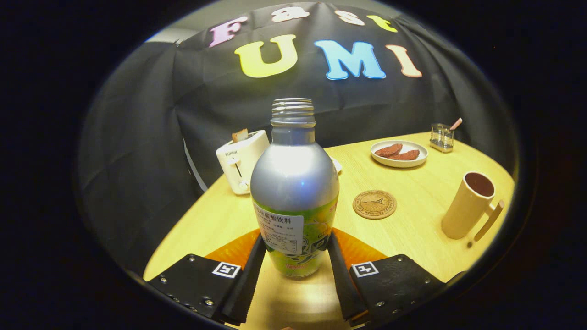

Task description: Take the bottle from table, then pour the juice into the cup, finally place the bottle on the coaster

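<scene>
Now the tongs clamp the uncapped juice bottle low on its label, upright above the surface; carry it level toward the cup, tipping only over its rim.

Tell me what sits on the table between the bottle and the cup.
In the gripper view, a round cork coaster lies between the bottle, held by the gripper, and the cup; otherwise bare table.

Silver uncapped bottle, green label, upright between the tongs, both fingers pressing its sides. Cork coaster flat beyond; cream cup upright further right, dark inside.
</scene>
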Demonstrator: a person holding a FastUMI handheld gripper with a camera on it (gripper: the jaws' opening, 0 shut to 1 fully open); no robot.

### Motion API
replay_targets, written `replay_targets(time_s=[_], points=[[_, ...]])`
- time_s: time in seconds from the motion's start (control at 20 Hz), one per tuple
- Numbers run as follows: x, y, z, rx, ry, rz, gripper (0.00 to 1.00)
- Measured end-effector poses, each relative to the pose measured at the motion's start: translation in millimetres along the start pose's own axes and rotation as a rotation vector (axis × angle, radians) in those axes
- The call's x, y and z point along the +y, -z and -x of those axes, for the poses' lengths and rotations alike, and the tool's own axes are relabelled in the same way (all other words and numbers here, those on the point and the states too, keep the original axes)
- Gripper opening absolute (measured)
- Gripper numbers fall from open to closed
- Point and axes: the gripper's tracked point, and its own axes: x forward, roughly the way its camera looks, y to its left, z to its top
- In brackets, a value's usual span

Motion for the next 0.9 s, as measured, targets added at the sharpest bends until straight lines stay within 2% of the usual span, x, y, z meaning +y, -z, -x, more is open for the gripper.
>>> replay_targets(time_s=[0.15,0.9], points=[[-3,-21,5,-0.023,-0.012,-0.071,0.73],[-47,-45,26,-0.016,-0.017,-0.293,0.73]])
